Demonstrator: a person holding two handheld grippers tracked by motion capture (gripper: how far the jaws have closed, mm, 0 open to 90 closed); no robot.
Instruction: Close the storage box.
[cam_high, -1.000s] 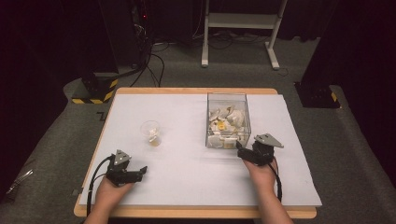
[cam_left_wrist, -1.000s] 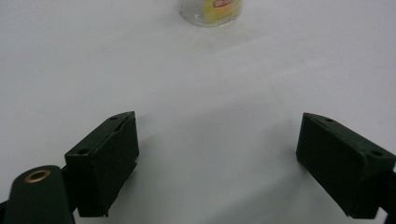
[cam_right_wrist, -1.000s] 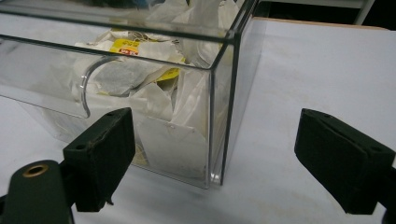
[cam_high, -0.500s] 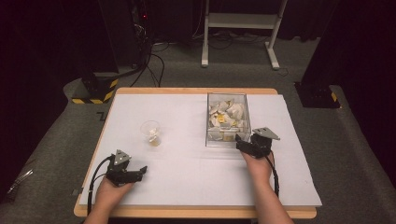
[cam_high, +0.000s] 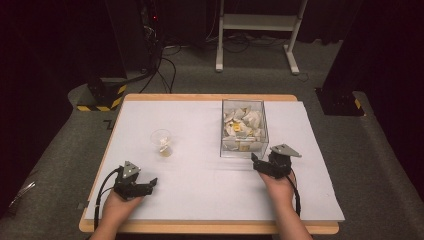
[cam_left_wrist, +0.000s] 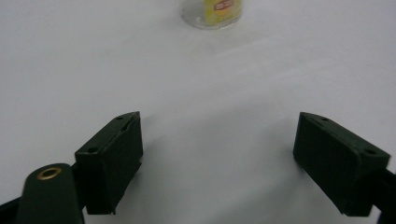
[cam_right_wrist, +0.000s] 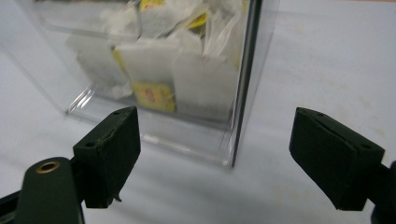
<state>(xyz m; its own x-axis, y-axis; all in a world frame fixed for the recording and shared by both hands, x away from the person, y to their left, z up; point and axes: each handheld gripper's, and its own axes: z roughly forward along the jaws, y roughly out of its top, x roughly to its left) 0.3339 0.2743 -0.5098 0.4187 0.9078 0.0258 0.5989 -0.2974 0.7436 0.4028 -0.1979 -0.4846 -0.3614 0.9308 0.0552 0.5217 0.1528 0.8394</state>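
Note:
A clear plastic box (cam_high: 243, 146) holding several white and yellow tea bags (cam_high: 242, 125) stands right of centre on the white table (cam_high: 200, 180). Left of it is a small clear cup (cam_high: 161, 141) with a tea bag inside. My right gripper (cam_high: 257, 165) sits just below the box's near right corner, open. Its jaws have just been closing a little, with nothing between them. In the right gripper view the box (cam_right_wrist: 154, 70) rises just ahead of my right gripper (cam_right_wrist: 217, 158). My left gripper (cam_high: 149, 186) rests open near the front left, and the cup (cam_left_wrist: 212, 11) lies far ahead of its jaws.
The table's wooden front edge (cam_high: 200, 227) runs just behind both hands. Dark floor with cables and a white stand (cam_high: 255, 30) lies beyond the table.
My right gripper edged toward the box, then drew back toward the table's front. The left gripper, the cup and the box have not moved.

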